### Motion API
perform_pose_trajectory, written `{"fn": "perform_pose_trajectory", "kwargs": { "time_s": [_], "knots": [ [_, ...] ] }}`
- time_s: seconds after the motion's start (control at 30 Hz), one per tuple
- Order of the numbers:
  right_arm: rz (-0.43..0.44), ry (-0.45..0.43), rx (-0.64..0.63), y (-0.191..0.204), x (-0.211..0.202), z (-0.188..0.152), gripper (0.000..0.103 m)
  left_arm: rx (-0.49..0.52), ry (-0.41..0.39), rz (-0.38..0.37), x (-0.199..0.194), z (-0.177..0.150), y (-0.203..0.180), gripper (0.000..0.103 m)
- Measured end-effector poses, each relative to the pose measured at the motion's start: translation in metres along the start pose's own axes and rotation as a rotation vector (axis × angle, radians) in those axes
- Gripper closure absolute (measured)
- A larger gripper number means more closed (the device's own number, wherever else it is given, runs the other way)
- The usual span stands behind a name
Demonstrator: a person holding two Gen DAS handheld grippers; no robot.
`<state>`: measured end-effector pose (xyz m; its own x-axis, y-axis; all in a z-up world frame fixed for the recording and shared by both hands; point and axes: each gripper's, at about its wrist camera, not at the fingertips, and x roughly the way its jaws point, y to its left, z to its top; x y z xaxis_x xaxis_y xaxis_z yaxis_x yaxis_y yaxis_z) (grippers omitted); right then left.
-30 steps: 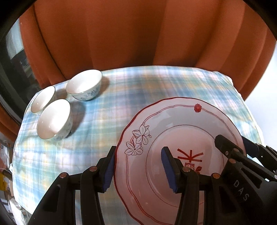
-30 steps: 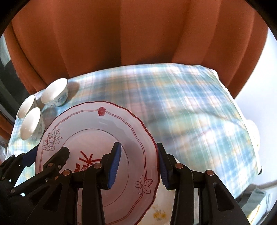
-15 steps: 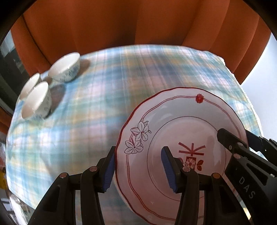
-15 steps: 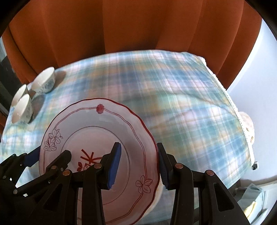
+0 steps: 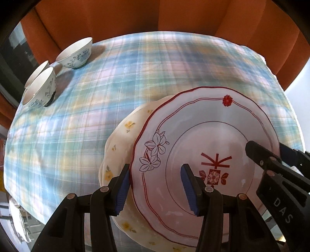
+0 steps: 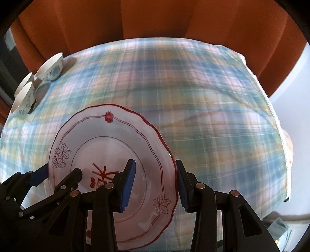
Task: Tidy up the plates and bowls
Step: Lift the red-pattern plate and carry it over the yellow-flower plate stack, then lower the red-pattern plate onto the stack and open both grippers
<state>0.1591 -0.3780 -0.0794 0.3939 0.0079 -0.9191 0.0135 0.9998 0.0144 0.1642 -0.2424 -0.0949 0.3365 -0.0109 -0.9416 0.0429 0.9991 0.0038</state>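
A white plate with red trim and flower marks [image 5: 209,139] is held up above the table by both grippers. My left gripper [image 5: 156,186] is shut on its left rim. My right gripper [image 6: 154,180] is shut on its right rim [image 6: 170,170]; that gripper also shows at the right of the left wrist view [image 5: 271,155]. A cream plate with yellow flowers [image 5: 120,143] lies under it on the plaid tablecloth [image 5: 77,116], partly hidden. Three white-and-blue bowls [image 5: 75,52] stand at the table's far left, also in the right wrist view [image 6: 50,67].
Orange curtains [image 5: 155,17] hang behind the table. The cloth's edge [image 6: 275,116] drops off on the right. The left gripper shows at the lower left of the right wrist view [image 6: 38,174].
Both grippers have risen with the red-trimmed plate, so the table looks farther away. The cream plate under it has come into the left wrist view.
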Motion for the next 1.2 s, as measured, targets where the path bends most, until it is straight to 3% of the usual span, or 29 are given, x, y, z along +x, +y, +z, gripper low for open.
{"fn": "perform_pose_trajectory", "kwargs": {
  "time_s": [0.63, 0.8, 1.2],
  "knots": [
    [0.083, -0.038, -0.012, -0.011, -0.002, 0.005, 0.058, -0.032, -0.014, 0.043, 0.001, -0.003, -0.003, 0.051],
    [0.098, 0.003, 0.003, -0.016, 0.007, 0.003, 0.076, -0.042, -0.013, 0.044, 0.001, -0.003, -0.002, 0.051],
    [0.139, 0.032, -0.051, 0.003, 0.013, 0.0, 0.077, -0.102, -0.013, 0.118, -0.005, -0.008, 0.011, 0.051]
  ]
}}
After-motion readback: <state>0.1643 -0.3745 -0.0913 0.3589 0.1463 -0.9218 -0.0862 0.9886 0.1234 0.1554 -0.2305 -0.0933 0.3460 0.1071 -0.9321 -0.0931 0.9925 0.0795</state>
